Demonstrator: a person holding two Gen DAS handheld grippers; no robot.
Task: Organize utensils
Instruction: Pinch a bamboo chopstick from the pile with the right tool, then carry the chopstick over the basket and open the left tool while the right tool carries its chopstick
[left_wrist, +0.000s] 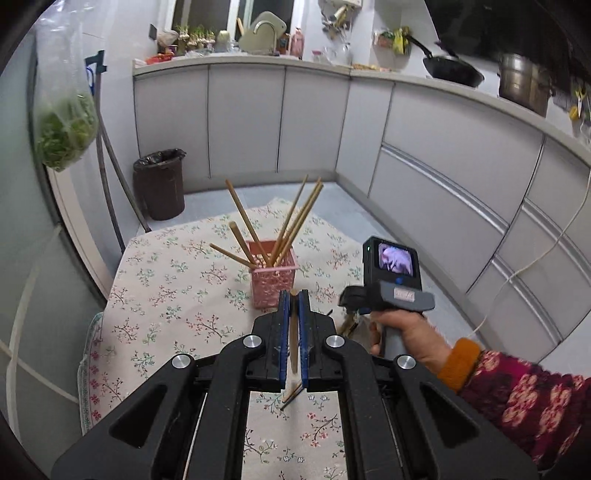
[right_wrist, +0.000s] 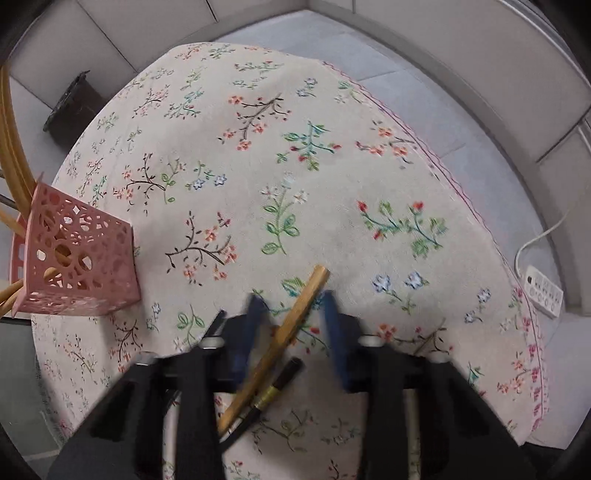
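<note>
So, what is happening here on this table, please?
A person is sorting chopsticks into a pink basket. The left gripper is shut on one chopstick. The right gripper is open over two chopsticks lying on the flowered tablecloth. Several chopsticks already stand in the basket.

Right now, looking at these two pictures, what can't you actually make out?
- Left wrist view: the lower end of the chopstick in the left gripper is hidden behind the gripper's body.
- Right wrist view: the right gripper is motion-blurred, so any contact with the wooden chopstick lying between its open fingers is unclear.
- Right wrist view: the pink basket is cut off by the left edge.
</note>
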